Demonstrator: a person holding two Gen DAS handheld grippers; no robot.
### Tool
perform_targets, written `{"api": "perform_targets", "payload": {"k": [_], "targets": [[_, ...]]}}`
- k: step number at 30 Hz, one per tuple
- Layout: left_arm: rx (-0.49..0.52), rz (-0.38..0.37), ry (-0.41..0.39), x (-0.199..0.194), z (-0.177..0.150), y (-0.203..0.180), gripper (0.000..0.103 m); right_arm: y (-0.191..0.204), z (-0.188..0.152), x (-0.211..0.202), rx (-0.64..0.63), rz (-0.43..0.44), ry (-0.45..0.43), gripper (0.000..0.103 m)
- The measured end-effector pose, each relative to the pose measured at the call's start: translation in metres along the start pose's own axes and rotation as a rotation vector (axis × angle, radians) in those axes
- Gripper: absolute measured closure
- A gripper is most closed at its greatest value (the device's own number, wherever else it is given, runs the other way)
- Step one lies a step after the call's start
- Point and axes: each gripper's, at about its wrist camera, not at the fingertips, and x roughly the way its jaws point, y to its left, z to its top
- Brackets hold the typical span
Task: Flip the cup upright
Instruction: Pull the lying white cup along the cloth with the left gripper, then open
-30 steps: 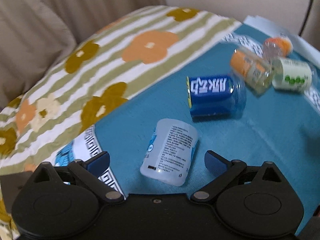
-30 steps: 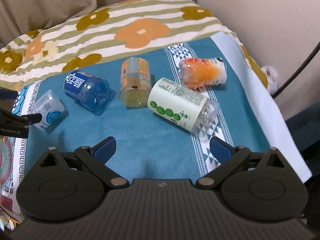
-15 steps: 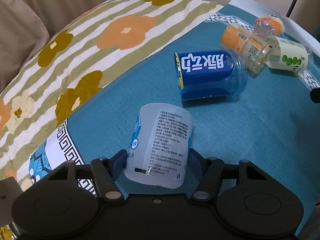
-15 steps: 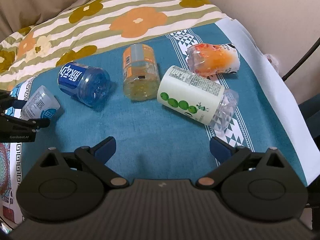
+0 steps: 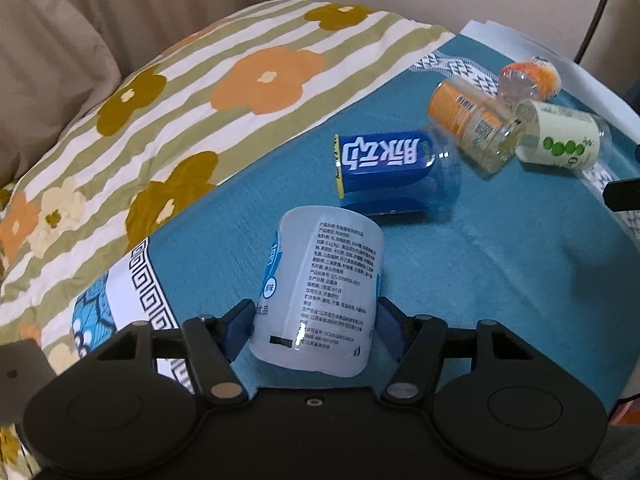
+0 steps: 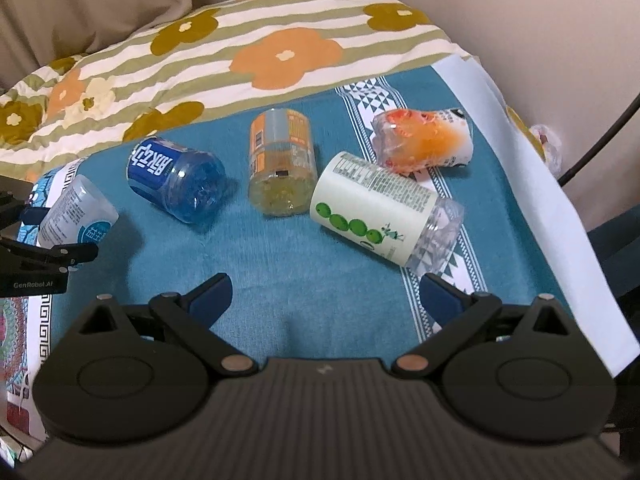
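Left gripper: your blue pads clamp the white cup, lying tilted on the teal cloth; right gripper: jaws wide apart, holding nothing, above the cloth near the green-dotted cup; blue cup on its side beside the white one.

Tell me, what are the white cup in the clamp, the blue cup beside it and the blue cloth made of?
The white cup looks like frosted, cloudy plastic under a printed label, glossy where it catches light. The blue cup seems clear blue-tinted plastic: its ridged bottom shows through. The blue cloth looks like soft, matte, short-pile fabric, perhaps a towel. The left gripper holds the white cup.
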Motion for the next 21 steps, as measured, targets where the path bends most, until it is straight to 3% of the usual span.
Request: {"api": "perform_targets", "payload": {"k": [11, 21], "targets": [[-0.232, 0.049, -0.007, -0.047, -0.014, -0.052, 0.034, -0.029, -0.009, -0.029, -0.079, 0.058, -0.036, 0.0], [-0.492, 0.063, -0.004, -0.052, -0.022, -0.11, 0.034, -0.062, -0.025, -0.04, -0.177, 0.111, -0.039, 0.0]]}}
